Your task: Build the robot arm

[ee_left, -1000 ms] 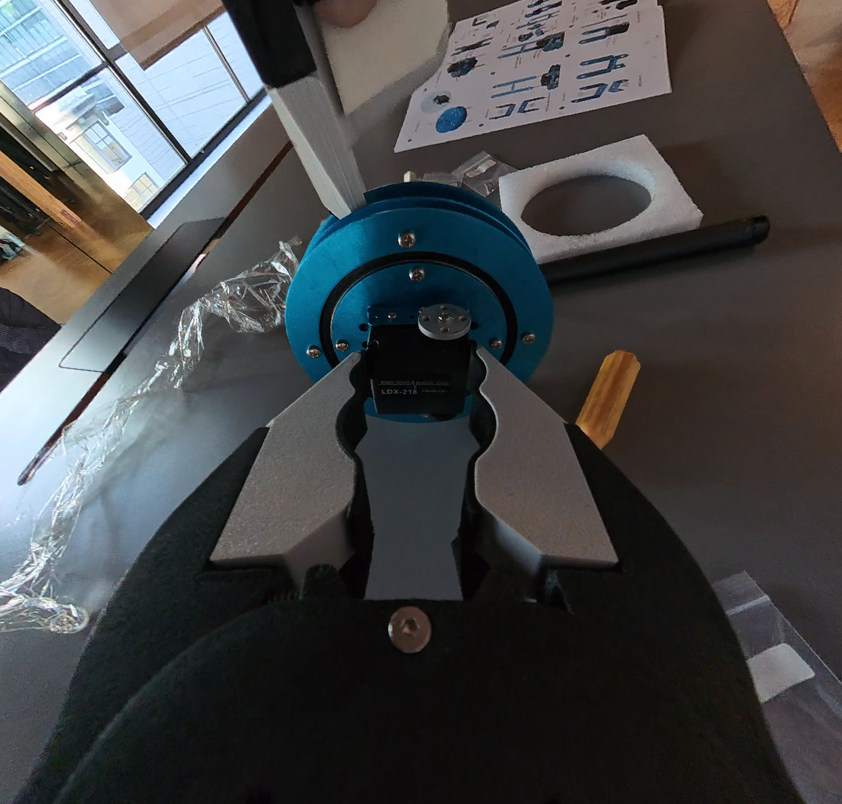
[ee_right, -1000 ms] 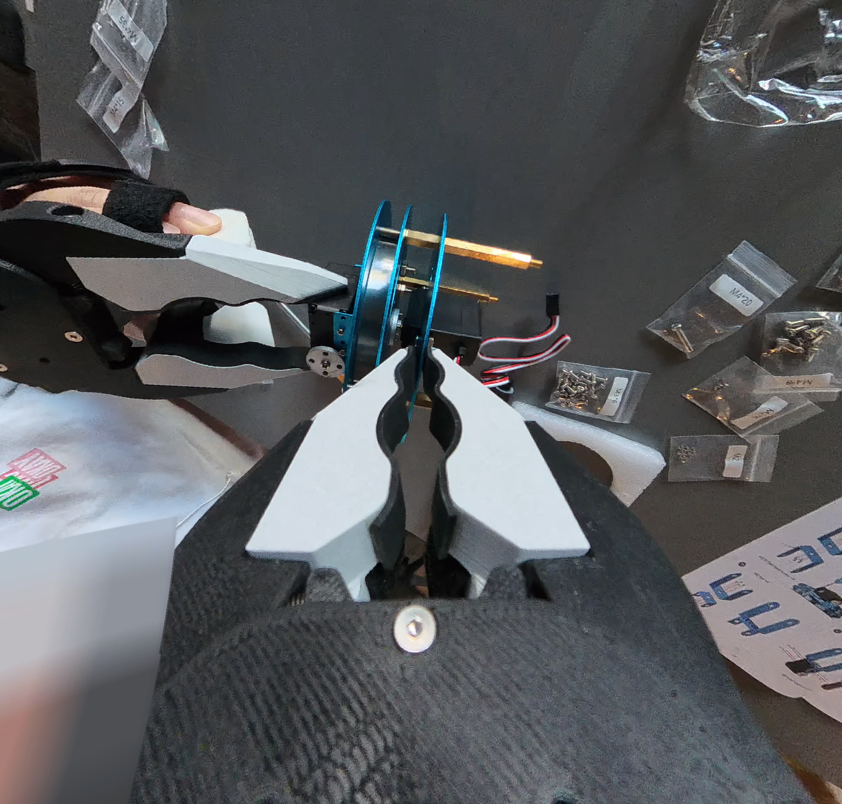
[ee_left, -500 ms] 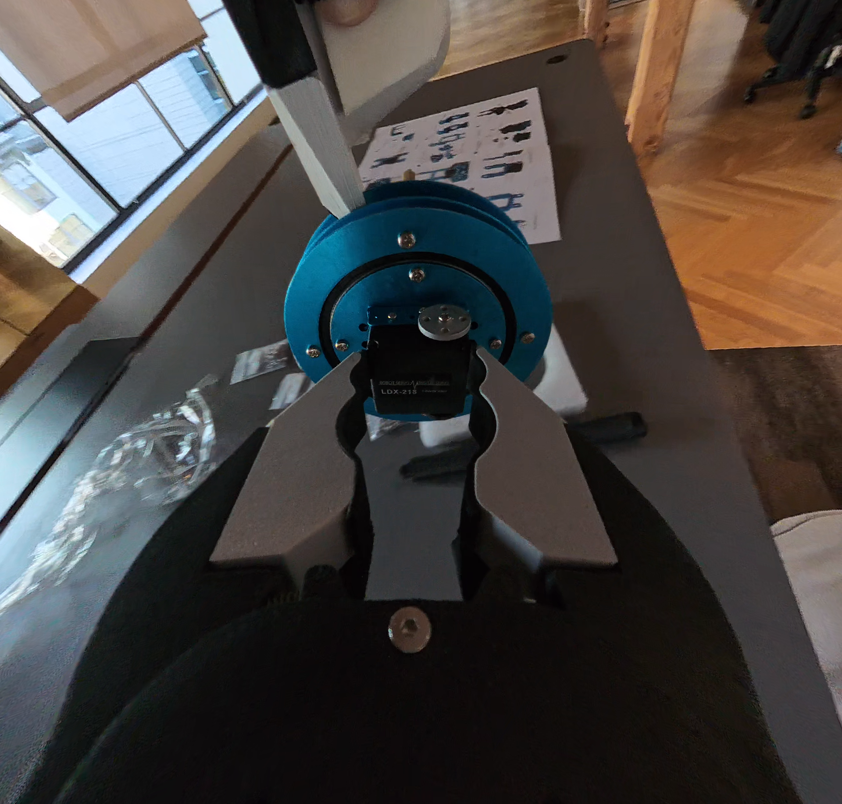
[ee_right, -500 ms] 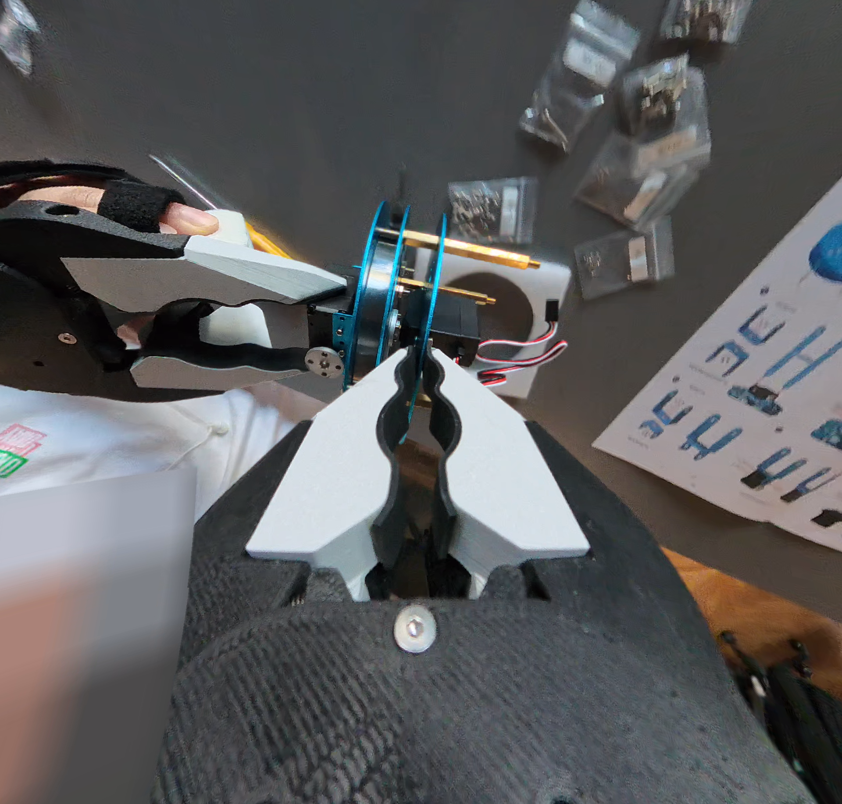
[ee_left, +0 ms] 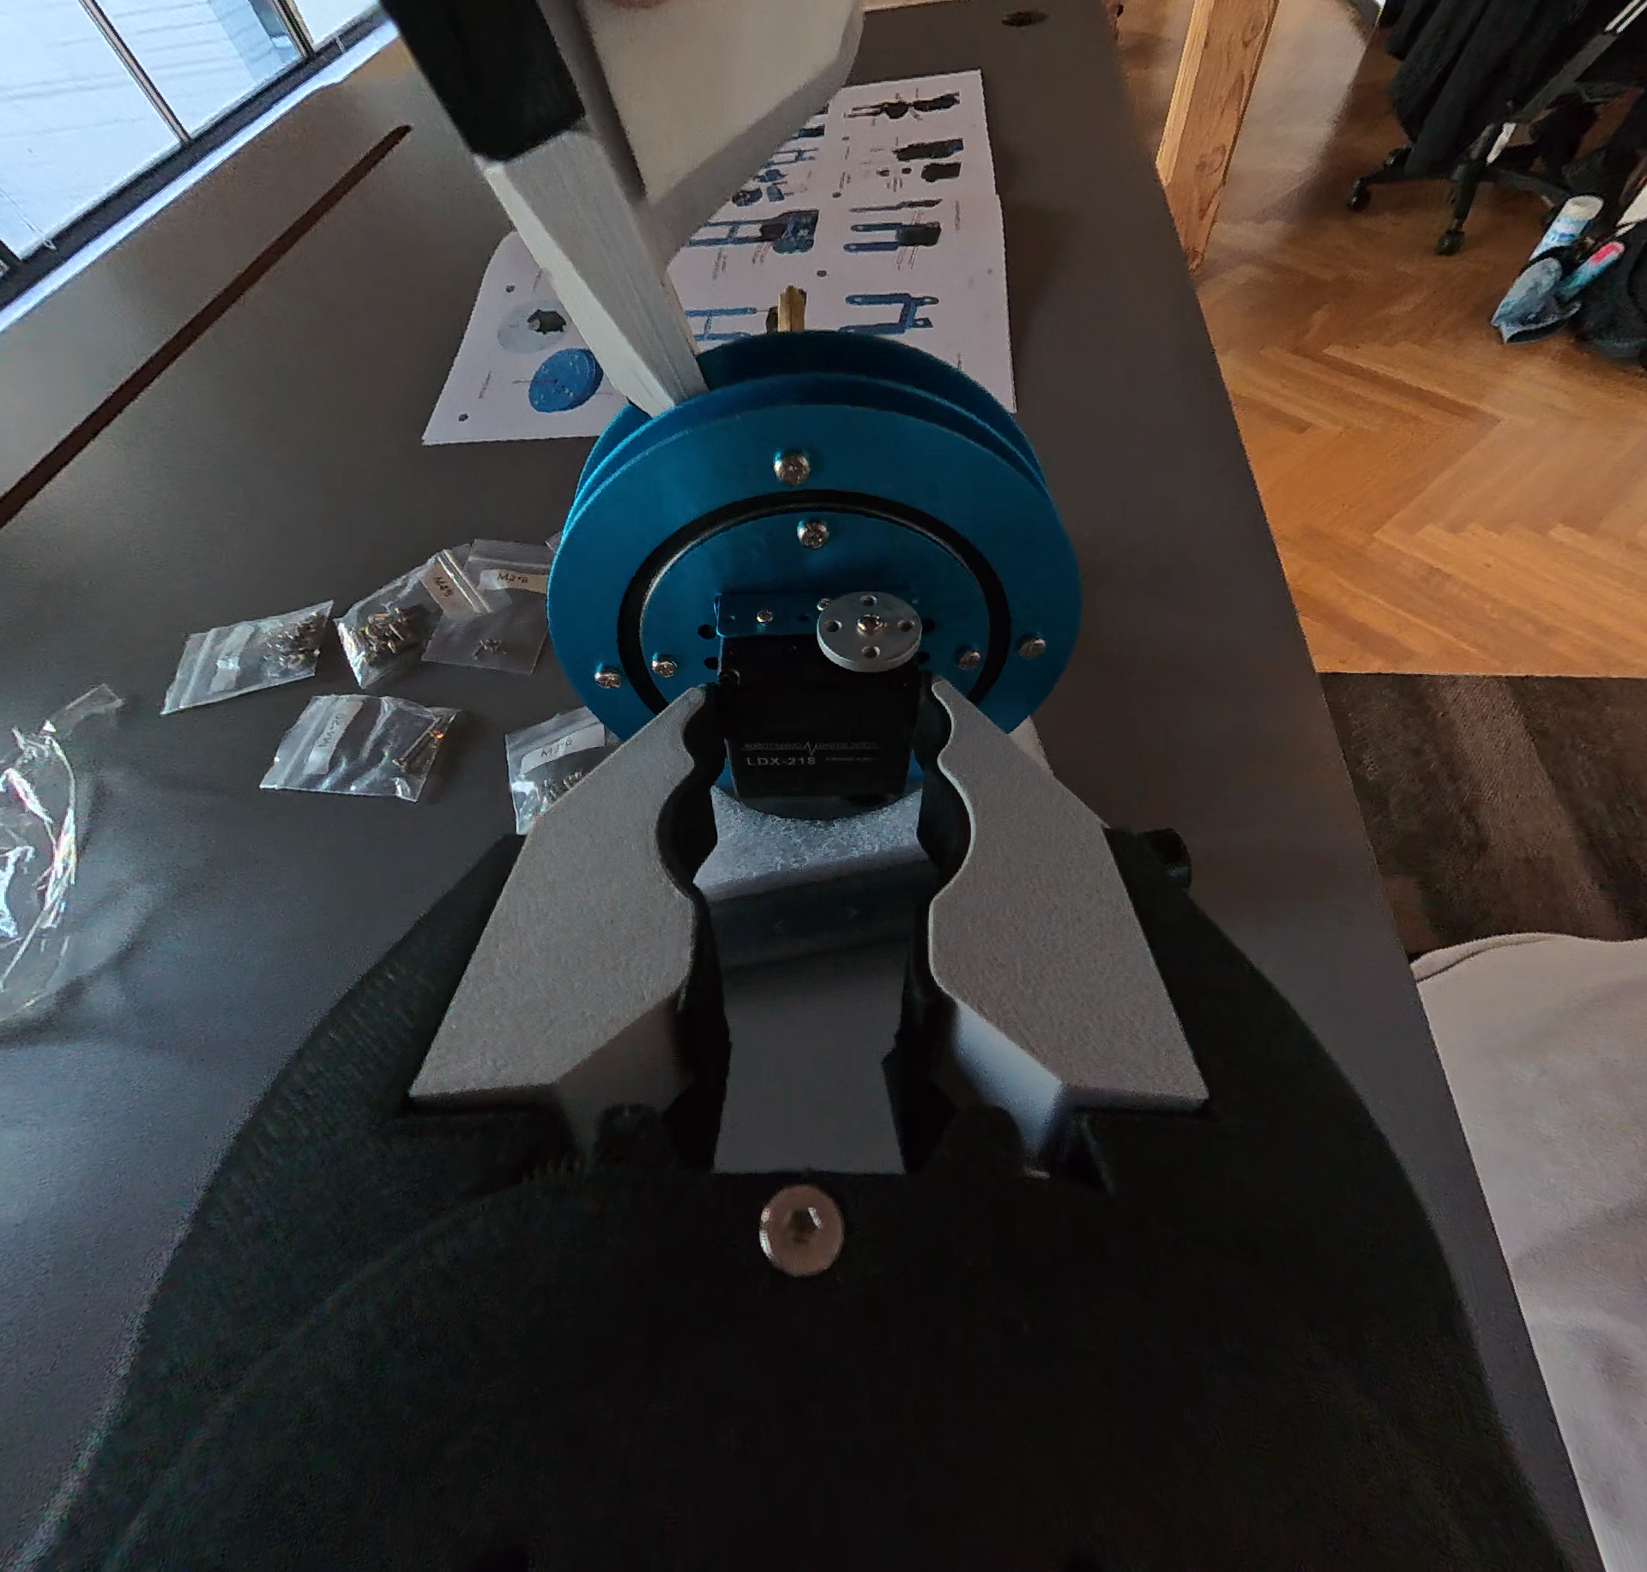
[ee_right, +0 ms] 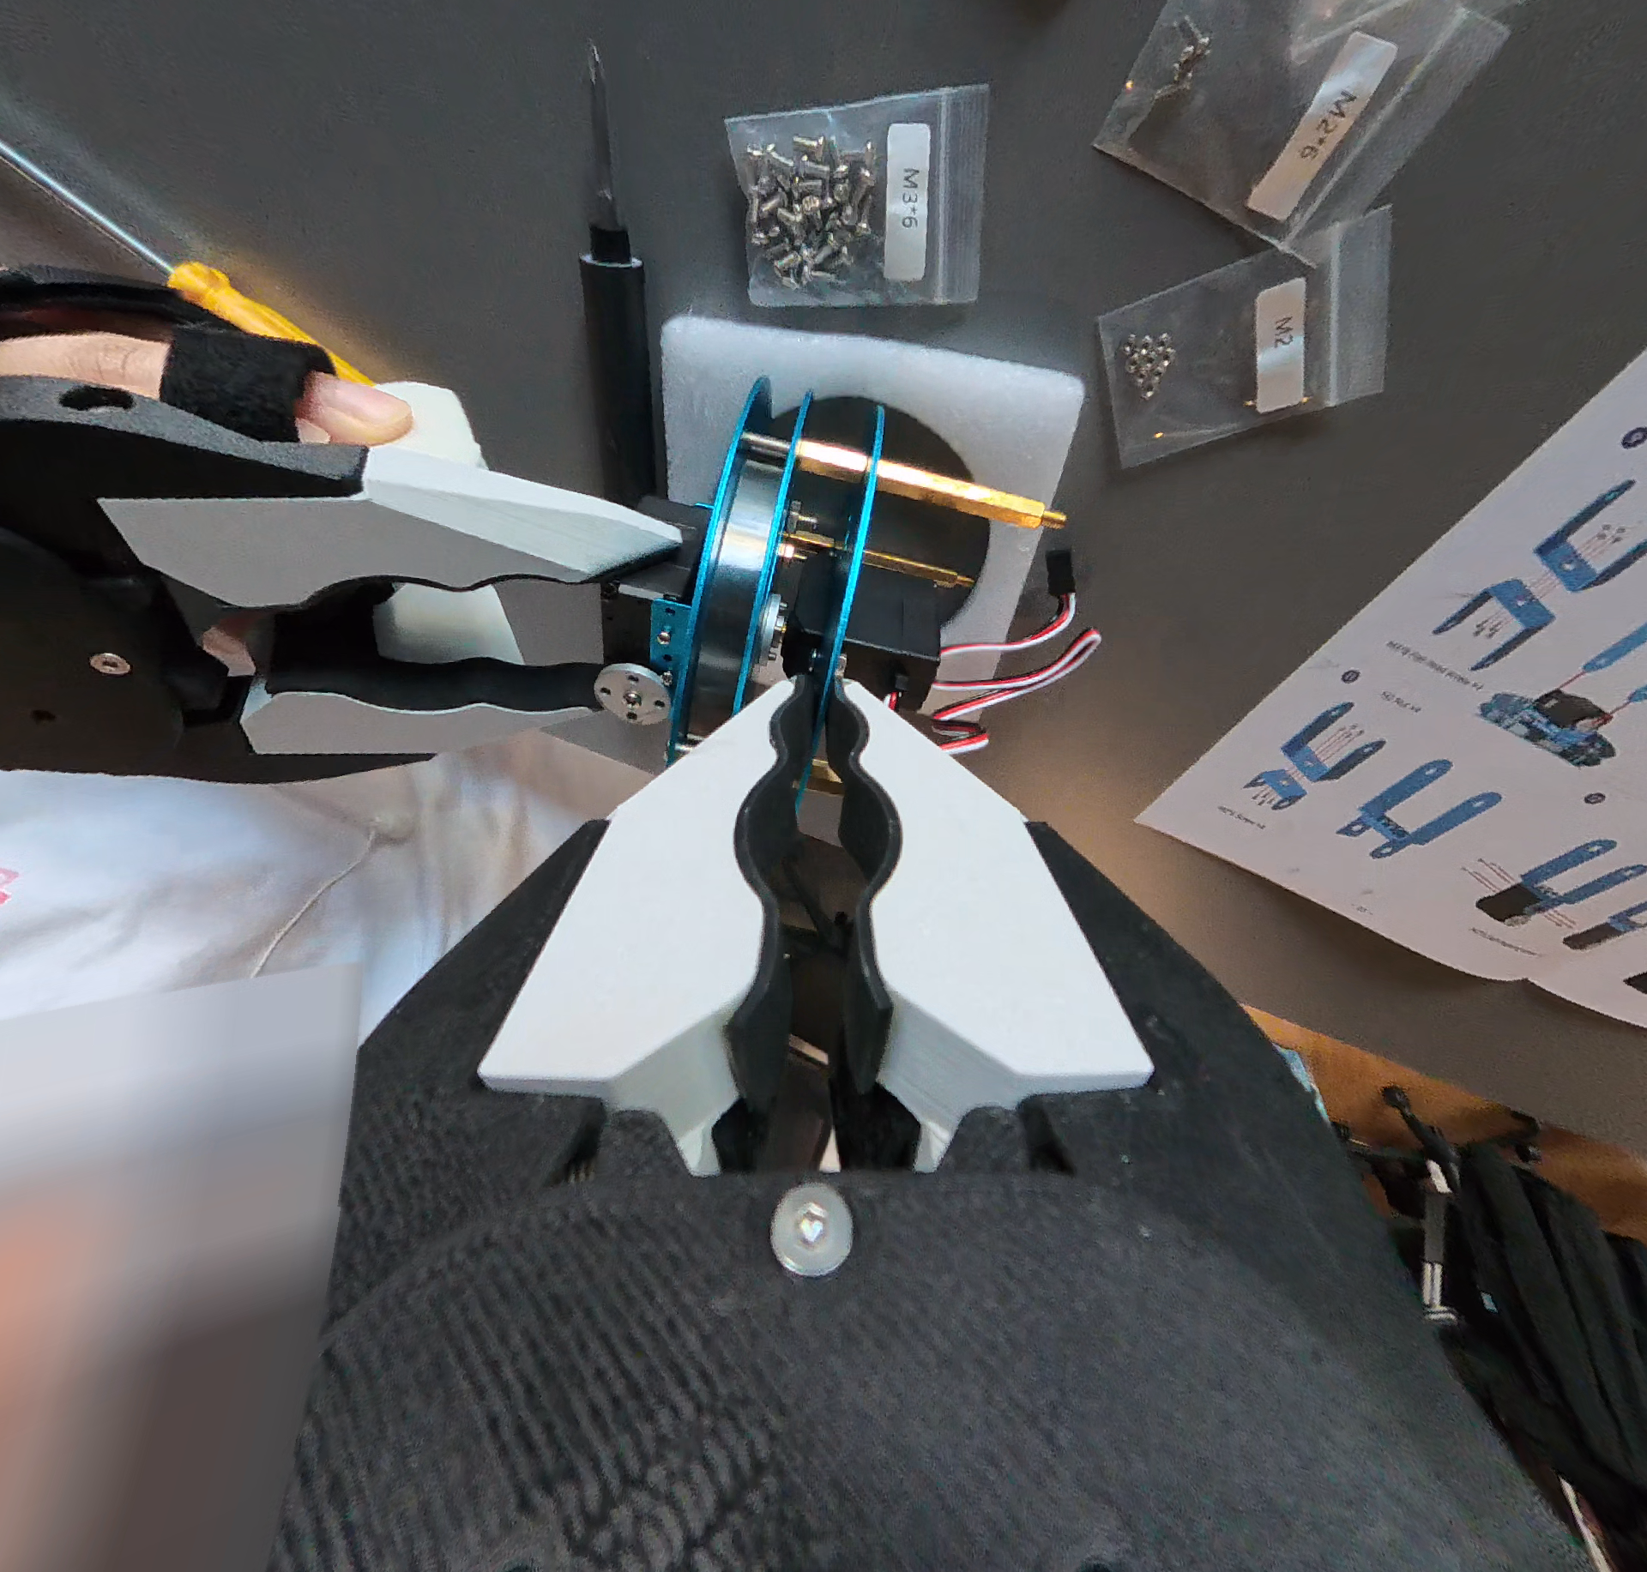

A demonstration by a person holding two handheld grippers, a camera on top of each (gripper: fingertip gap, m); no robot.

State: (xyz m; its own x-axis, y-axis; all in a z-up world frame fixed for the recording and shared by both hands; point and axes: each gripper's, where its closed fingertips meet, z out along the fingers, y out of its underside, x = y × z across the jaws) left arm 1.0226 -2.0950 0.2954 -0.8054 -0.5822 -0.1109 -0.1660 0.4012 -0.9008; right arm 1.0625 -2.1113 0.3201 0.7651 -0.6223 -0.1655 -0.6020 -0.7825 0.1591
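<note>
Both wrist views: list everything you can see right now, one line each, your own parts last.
disc assembly: one, blue discs, brass standoffs, held above the foam
servo: one, black, on the assembly's front
foam block: one, white, round cutout, on table
screw bags: several, clear, scattered
instruction sheets: white, blue drawings
screwdriver: one, black, beside foam
table: dark grey
left gripper: jaws clamp the servo
right gripper: jaws pinch a disc's edge

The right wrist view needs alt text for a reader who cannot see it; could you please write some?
The right gripper is shut on the rim of one plate of a blue disc assembly, while the left gripper clamps its black servo from the left. Beneath lie a white foam block, screw bags, a black screwdriver and a printed instruction sheet on a dark table.
</note>
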